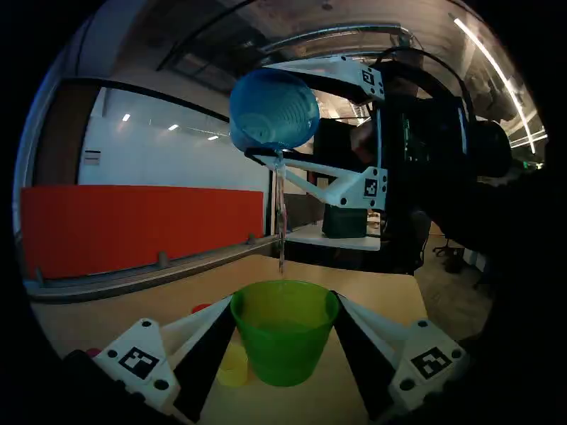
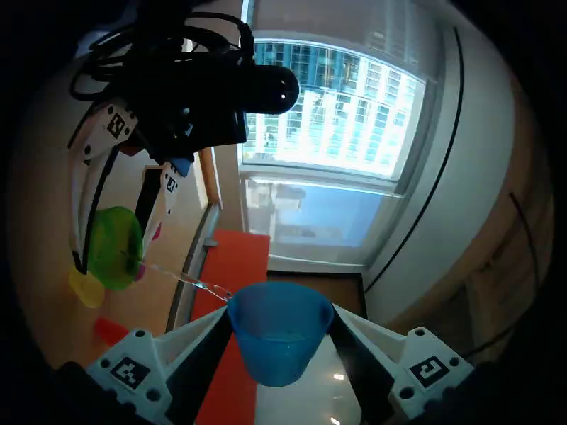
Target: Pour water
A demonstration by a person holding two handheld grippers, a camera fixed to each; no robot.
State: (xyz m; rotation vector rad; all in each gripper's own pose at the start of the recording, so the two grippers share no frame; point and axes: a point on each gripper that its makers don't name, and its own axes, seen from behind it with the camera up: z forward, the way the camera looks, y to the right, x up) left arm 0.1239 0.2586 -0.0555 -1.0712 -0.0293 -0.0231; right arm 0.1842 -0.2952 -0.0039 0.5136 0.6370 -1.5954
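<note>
Left gripper view
- Left hand-held gripper [image 1: 283, 312]: low in the frame, both fingers pressed on the sides of the green cup.
- Green cup [image 1: 285, 329]: upright between those fingers, mouth open to the top, over the counter [image 1: 375, 283]. Whether its base touches the counter cannot be told.
- Right hand-held gripper [image 1: 259, 110]: above and beyond, pinching the blue cup.
- Blue cup [image 1: 273, 110]: tipped on its side, directly above the green cup.
- Water [image 1: 281, 212]: thin stream from the blue cup's lower rim down into the green cup.
- Yellow cup [image 1: 234, 365]: on the counter, just beside the green cup.
- Red item [image 1: 200, 308]: small, near the left finger; kind unclear.
- Orange panel [image 1: 142, 227]: on the wall behind the counter.

Right gripper view
- Right hand-held gripper [image 2: 281, 319]: fingers clamped on the blue cup [image 2: 280, 340], a little water inside.
- Water [image 2: 188, 278]: stream leaving the rim toward the green cup [image 2: 113, 248].
- Left hand-held gripper [image 2: 110, 265]: farther off, fingers on either side of the green cup.
- Yellow cup [image 2: 86, 287]: just beside the green cup.
- Window [image 2: 333, 106]: bright, behind.
</note>
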